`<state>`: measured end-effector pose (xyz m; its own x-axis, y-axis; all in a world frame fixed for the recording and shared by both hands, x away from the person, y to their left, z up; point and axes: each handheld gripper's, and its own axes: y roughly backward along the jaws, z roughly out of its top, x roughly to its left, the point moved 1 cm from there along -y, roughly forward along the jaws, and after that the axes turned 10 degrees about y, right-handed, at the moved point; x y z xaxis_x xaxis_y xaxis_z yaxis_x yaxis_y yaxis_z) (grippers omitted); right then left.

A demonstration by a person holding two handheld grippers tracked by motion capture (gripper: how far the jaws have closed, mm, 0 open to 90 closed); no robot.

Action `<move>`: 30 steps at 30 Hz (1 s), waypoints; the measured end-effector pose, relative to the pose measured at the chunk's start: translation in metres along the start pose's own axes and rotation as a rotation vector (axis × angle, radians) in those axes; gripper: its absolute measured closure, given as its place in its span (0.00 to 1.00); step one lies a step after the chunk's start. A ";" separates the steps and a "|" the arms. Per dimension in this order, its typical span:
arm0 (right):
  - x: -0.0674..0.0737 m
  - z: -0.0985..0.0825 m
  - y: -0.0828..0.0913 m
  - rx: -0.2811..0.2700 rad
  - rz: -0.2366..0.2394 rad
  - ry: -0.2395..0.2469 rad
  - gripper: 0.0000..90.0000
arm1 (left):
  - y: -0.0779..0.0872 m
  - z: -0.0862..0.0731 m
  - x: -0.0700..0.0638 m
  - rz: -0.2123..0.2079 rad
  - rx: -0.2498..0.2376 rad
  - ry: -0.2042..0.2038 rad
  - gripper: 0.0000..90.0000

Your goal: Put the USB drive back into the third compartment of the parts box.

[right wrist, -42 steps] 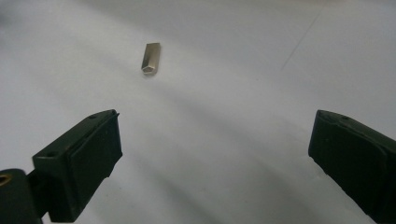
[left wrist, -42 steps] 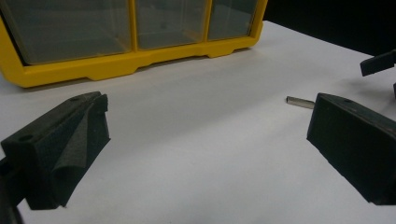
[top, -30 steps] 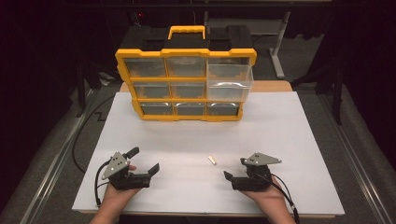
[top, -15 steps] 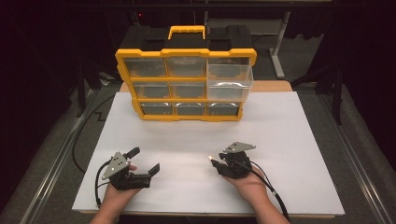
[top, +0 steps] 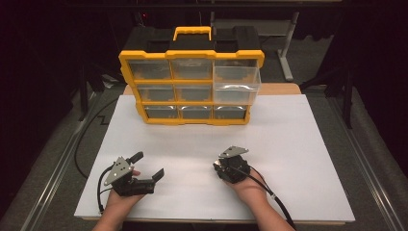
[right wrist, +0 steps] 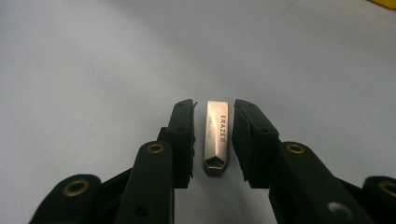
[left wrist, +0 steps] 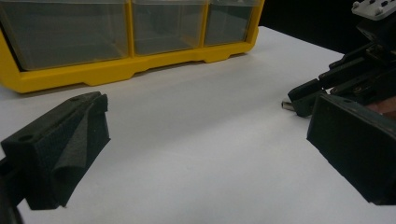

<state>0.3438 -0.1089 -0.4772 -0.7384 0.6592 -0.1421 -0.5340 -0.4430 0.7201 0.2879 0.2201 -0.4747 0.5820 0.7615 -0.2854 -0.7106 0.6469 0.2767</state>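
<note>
The left gripper (top: pixel 147 168) sits at the lower left of the high view, jaws spread wide with nothing between them, resting on the white rectangular table board (top: pixel 298 144); it appears parked, leaving the work to the other hand. Further right, at lower centre, the right gripper (top: pixel 217 167) points toward the middle of the board. In the right gripper view its jaws have just been closing around a small flat silver metal piece (right wrist: pixel 216 135) stamped with lettering, which lies lengthwise on the board between the two black foam pads (right wrist: pixel 183 135). A thin gap shows on each side, so the pads flank the piece without yet pinching it. The lengthwise alignment looks deliberate: it presents the narrow flanks to the pads for a square grip. In the left gripper view, one end of the piece (left wrist: pixel 286 105) peeks out by the right gripper's jaw at the right edge. At upper centre of the high view stands the yellow plastic organiser cabinet (top: pixel 191 82) with clear drawers; its right-hand middle drawer (top: pixel 236 85) is pulled out, judged the likely destination.
</note>
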 end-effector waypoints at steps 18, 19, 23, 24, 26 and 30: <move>-0.004 -0.001 -0.002 -0.017 0.030 0.014 0.89 | 0.000 0.000 0.000 0.001 0.002 0.002 0.00; -0.005 -0.001 -0.002 -0.017 0.031 0.026 0.89 | 0.000 0.000 0.000 0.000 0.001 0.001 0.00; -0.005 0.000 -0.002 -0.020 0.031 0.041 0.89 | 0.000 0.000 0.001 -0.001 0.001 0.007 0.00; -0.005 0.000 -0.001 -0.020 0.031 0.048 0.89 | 0.000 0.000 0.001 -0.002 0.000 0.007 0.00; -0.005 0.000 0.001 -0.021 0.033 0.054 0.89 | 0.001 0.000 0.001 -0.006 -0.002 0.008 0.00; -0.006 -0.002 0.012 -0.055 0.030 0.065 0.89 | 0.003 0.000 0.001 -0.008 -0.006 0.011 0.00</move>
<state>0.3410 -0.1200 -0.4690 -0.7790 0.6047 -0.1659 -0.5314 -0.4960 0.6867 0.2865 0.2225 -0.4741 0.5833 0.7556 -0.2982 -0.7082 0.6528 0.2687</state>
